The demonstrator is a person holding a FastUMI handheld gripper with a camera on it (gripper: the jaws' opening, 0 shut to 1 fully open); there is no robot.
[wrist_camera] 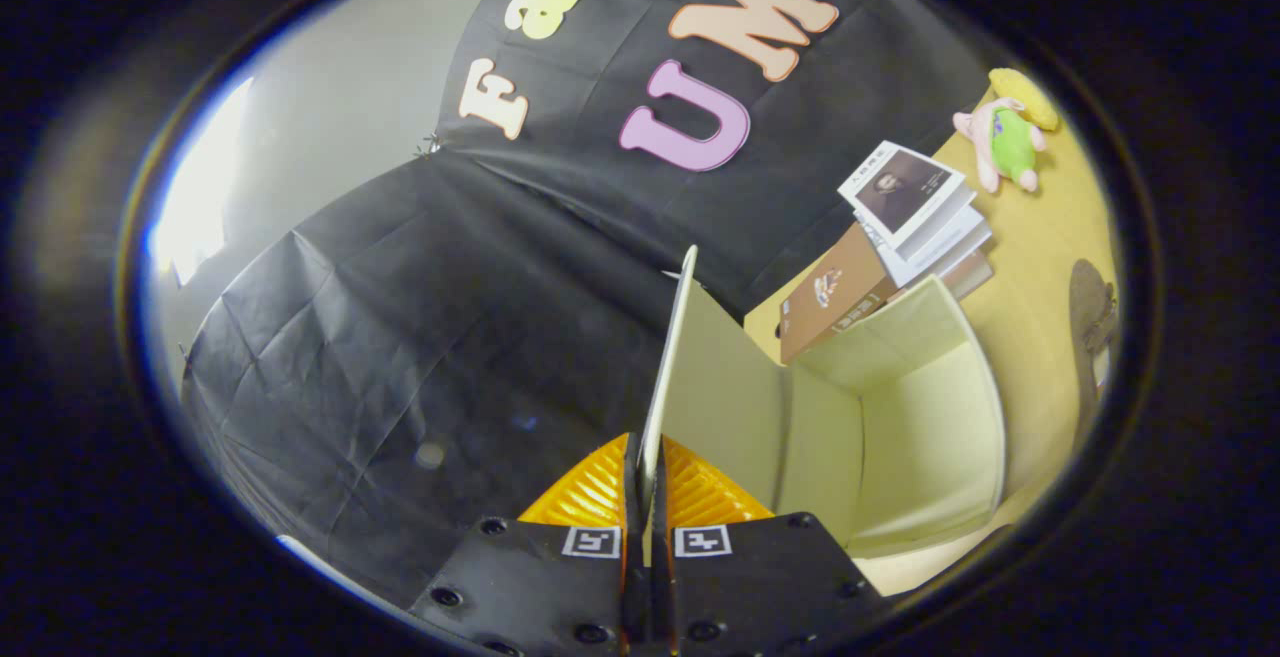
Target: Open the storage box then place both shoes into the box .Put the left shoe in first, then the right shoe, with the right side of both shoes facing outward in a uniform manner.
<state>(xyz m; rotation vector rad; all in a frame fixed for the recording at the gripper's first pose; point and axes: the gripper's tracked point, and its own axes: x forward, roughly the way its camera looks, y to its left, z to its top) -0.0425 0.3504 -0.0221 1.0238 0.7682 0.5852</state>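
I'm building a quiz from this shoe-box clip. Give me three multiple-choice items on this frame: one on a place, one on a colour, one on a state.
1. Where do the books lie?
A. Inside the box
B. Beyond the box, on the table
C. Between the fingers

2. What colour is the table?
A. Yellow
B. White
C. Red

3. What is the gripper doing?
A. Open, holding nothing
B. Shut on the plush toy
C. Shut on the box's lid

Key: 1 B, the stack sits past the box on the tabletop. 2 A, the bare top is yellow. 3 C, both fingers pinch the lid, which stands raised over the open box; the plush toy lies far off.
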